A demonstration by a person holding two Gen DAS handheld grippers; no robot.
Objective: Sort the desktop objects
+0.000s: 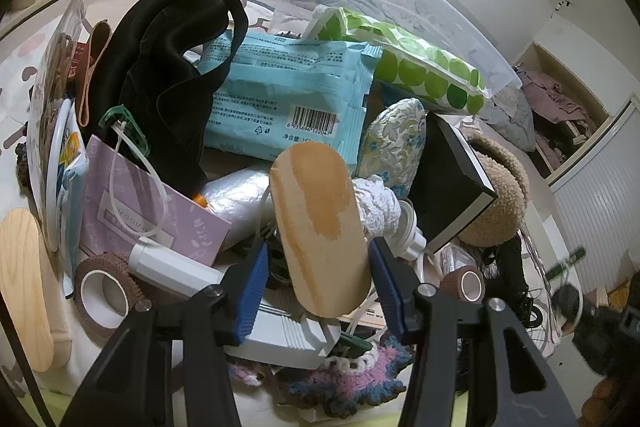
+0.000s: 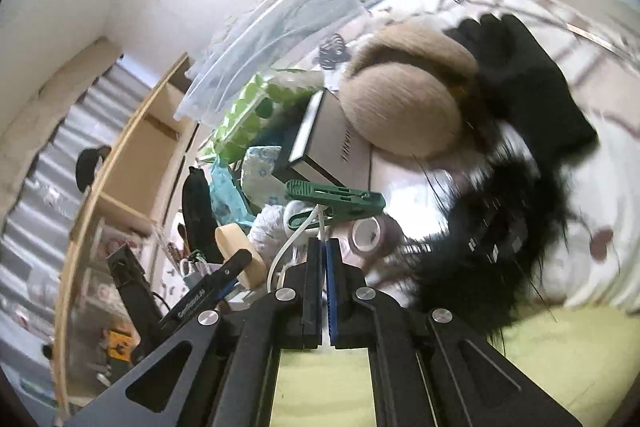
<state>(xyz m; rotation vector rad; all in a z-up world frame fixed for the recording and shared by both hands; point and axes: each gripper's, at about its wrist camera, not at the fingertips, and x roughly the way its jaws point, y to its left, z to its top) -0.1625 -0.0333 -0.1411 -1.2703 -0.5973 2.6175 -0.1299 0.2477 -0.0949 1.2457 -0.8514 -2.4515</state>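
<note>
Left tool (image 1: 320, 267) gripping an oval tan sponge (image 1: 320, 227) above clutter; right tool (image 2: 323, 247) pinched on a white cord (image 2: 294, 239).

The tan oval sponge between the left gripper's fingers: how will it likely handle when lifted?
The sponge looks porous, so probably light and squashy under the left gripper. Its rough face should resist slipping. Standing on end, it may tip if released.

We record a tan oblong block (image 1: 320, 227) with an orange patch between blue-padded fingers (image 1: 252, 291); at 12 o'clock a pale-blue wipes packet (image 1: 288, 95) printed with a black barcode; at 1 o'clock a white pouch with green dots (image 1: 420, 67); at 9 o'clock a lilac card (image 1: 152, 203); in the right view, a green clothespin (image 2: 336, 197), beige earmuffs (image 2: 404, 111)
</note>
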